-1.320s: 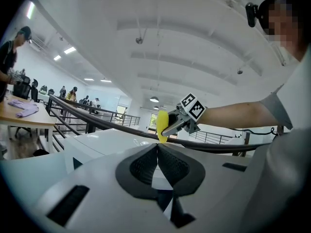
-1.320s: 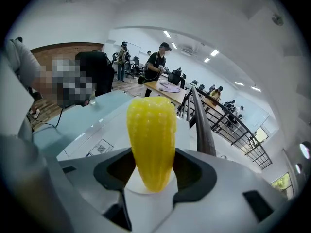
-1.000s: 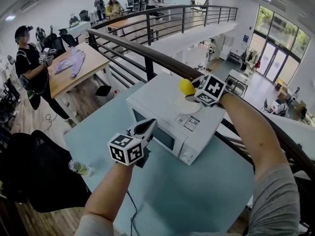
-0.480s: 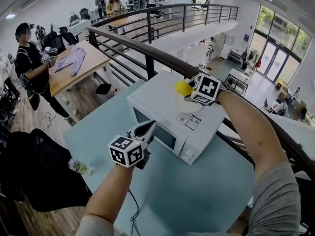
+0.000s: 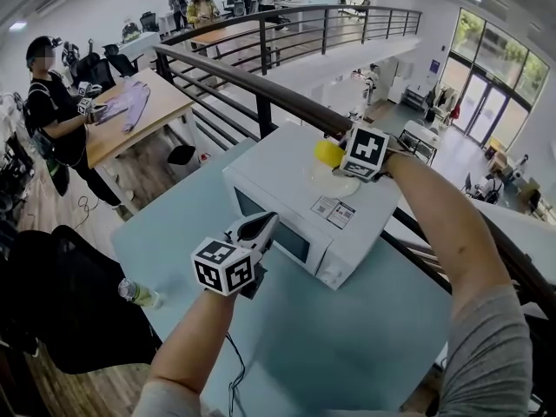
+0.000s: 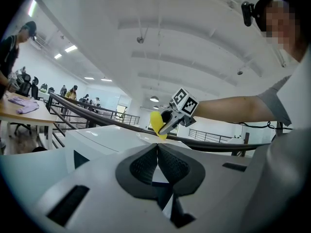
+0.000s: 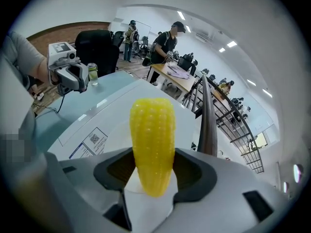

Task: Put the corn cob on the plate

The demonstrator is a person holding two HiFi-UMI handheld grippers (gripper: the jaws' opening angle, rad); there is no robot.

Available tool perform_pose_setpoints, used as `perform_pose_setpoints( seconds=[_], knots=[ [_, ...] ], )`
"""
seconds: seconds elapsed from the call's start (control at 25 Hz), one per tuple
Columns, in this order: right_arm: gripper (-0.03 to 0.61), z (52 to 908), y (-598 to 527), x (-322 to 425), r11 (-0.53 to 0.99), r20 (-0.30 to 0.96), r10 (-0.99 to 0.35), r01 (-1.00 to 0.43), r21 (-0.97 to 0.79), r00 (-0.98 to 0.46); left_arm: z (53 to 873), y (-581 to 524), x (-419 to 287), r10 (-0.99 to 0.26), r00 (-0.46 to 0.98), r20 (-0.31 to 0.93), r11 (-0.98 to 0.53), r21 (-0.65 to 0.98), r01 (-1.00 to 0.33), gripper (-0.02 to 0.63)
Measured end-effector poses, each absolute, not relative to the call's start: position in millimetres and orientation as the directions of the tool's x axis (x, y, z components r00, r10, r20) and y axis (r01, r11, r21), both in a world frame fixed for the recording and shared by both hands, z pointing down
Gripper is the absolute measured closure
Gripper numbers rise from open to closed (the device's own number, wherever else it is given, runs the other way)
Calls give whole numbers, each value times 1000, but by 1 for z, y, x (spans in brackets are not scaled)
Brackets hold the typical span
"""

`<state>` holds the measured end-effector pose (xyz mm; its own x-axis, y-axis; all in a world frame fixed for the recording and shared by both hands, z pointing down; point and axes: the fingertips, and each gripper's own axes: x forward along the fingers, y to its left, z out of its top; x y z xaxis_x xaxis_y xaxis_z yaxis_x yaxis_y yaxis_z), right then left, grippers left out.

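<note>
Right gripper (image 5: 341, 158), upper centre, angled steeply down, jaws pinching the corn cob (image 7: 151, 135) (yellow, kernelled, intact). Left gripper (image 5: 261, 226), lower centre, level, jaws pressed together.

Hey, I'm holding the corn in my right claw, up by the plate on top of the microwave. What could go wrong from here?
1. The right claw grips the corn only near one end, so it might pivot or slip out on the way down.
2. The plate sits on the microwave close to the railing. A round cob let go at a tilt could roll off the plate and over that edge.
</note>
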<state>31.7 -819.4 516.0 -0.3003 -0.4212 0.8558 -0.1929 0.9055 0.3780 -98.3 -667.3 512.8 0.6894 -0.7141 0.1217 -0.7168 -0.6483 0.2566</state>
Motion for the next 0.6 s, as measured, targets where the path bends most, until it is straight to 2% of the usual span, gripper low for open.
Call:
perform_pose_setpoints(
  seconds=[0.6],
  knots=[
    [328,535,-820,21,912,861,-409,-165,375,-304,521,-666,-100,-712,691,129,-647,261,-716,595]
  ],
)
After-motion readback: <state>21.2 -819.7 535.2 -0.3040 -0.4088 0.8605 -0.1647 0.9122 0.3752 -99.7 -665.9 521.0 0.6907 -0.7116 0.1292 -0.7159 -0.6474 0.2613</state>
